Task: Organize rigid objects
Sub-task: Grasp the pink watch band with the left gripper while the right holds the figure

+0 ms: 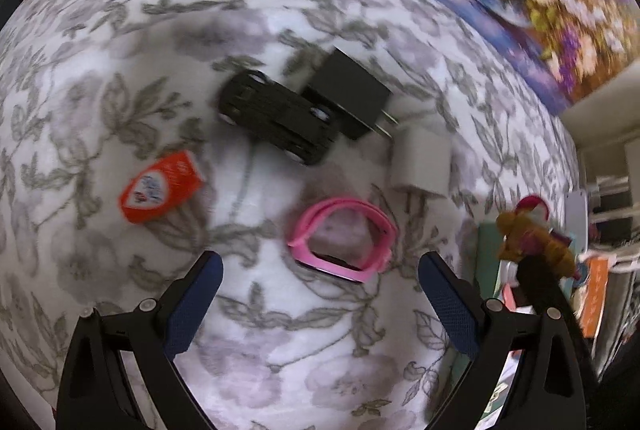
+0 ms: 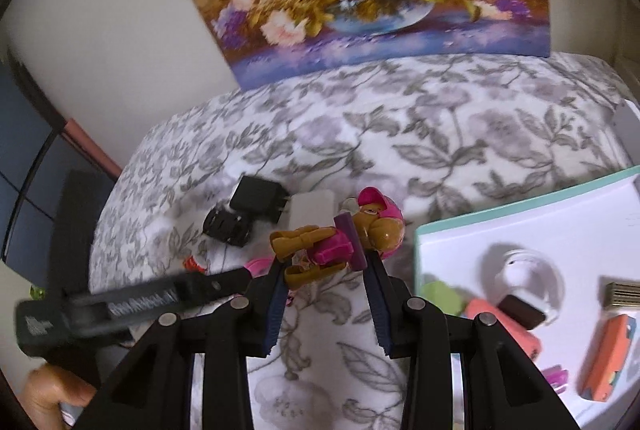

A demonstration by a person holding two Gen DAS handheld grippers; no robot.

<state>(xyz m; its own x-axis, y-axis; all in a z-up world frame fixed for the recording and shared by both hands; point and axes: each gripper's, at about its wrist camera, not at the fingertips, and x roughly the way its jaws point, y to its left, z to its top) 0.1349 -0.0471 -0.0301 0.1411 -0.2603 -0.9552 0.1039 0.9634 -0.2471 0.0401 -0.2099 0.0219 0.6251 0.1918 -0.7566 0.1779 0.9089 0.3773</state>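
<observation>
left gripper (image 1: 320, 294) jaws apart, empty | right gripper (image 2: 326, 266) jaws clamp toy dog (image 2: 340, 244) | tray (image 2: 520, 213) cropped

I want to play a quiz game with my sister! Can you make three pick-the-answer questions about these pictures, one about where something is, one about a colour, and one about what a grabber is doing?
1. Where does the white charger lie?
A. in the box
B. on the flowery cloth, near the black charger
C. on top of the toy car

2. What colour is the watch band?
A. pink
B. green
C. yellow

3. What is the right gripper doing?
A. hanging open with nothing in it
B. squeezing the toy car
C. holding the toy dog figure

Answers:
1 B, it rests on the cloth just beside the black charger.
2 A, the looped band is bright pink.
3 C, the fingers are closed on the brown and pink figure, above the cloth.
</observation>
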